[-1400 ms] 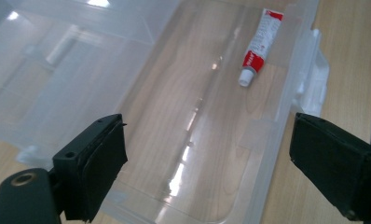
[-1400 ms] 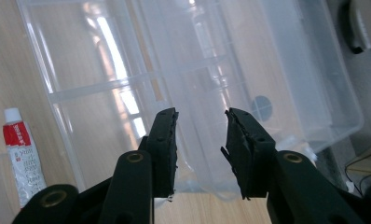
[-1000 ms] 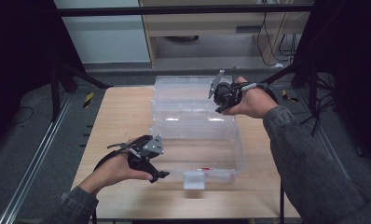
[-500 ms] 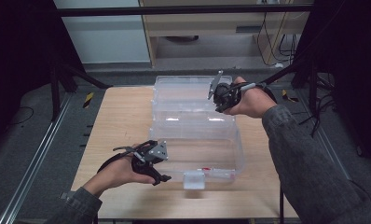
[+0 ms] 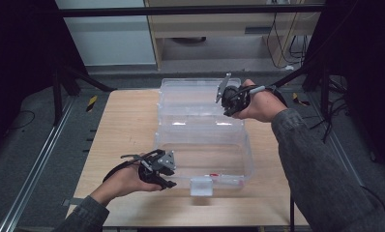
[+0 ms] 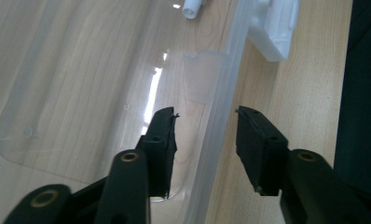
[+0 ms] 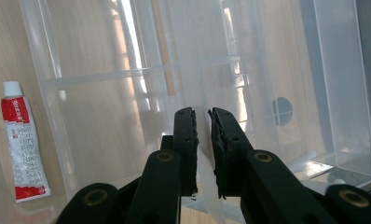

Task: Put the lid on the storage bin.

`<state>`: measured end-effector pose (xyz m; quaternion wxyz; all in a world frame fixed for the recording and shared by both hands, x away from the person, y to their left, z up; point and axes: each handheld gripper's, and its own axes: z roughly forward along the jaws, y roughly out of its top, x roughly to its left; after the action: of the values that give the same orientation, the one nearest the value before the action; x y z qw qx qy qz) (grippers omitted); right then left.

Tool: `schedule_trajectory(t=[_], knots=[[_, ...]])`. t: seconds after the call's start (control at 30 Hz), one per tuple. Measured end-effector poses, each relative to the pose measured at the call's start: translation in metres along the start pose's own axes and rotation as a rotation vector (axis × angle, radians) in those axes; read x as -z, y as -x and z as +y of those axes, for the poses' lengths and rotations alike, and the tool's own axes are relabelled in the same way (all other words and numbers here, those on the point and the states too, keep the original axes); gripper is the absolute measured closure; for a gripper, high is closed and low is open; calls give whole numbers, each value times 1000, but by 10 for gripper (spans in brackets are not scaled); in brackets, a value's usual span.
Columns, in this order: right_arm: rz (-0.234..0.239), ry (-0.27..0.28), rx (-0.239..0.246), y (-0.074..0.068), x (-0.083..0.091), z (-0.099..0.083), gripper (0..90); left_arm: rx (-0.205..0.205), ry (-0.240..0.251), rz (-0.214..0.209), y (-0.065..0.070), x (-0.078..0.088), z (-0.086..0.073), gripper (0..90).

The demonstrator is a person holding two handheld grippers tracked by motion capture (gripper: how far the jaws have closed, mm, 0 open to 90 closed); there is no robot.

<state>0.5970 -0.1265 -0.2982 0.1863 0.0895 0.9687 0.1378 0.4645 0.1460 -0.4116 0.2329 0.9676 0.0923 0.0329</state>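
Observation:
A clear plastic box point(image 5: 246, 145) stands open on the wooden table, its lid point(image 5: 190, 92) raised at the back. A red and white tube point(image 7: 23, 140) lies inside the box point(image 7: 95, 79). My left gripper point(image 5: 172, 170) is at the box's front left. Its jaws point(image 6: 206, 112) have just been closing and straddle the front wall point(image 6: 218, 116), one inside and one outside, with gaps on both sides. My right gripper point(image 5: 228, 107) holds the lid's right edge. Its jaws point(image 7: 201, 112) have just closed on the thin clear rim point(image 7: 207, 186).
A white latch point(image 5: 201, 186) hangs on the box's front wall, and it appears past my left jaws point(image 6: 274, 28). Bare wooden table point(image 5: 127, 125) lies left of the box. Beyond the table's far edge stand a cabinet and cables.
My left gripper has moved right to the box's front wall and its jaws have narrowed around it. My right gripper stays on the lid.

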Motion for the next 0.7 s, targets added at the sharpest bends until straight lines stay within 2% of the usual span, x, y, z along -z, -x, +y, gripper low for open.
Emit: schedule_trajectory(t=[0.17,0.23,0.33,0.57,0.7], knots=[[-7,-9,5,0,-1,1,802,2,2,6,1,-2,-1,713],[-5,-12,11,0,-1,2,803,10,13,12,2,-1,0,785],[-5,-17,16,0,-1,2,804,3,3,27,3,-1,2,791],[1,-17,28,-1,-1,3,818,15,5,29,3,-1,1,791],[4,-19,35,-3,-1,6,830,33,22,35,4,-2,0,790]])
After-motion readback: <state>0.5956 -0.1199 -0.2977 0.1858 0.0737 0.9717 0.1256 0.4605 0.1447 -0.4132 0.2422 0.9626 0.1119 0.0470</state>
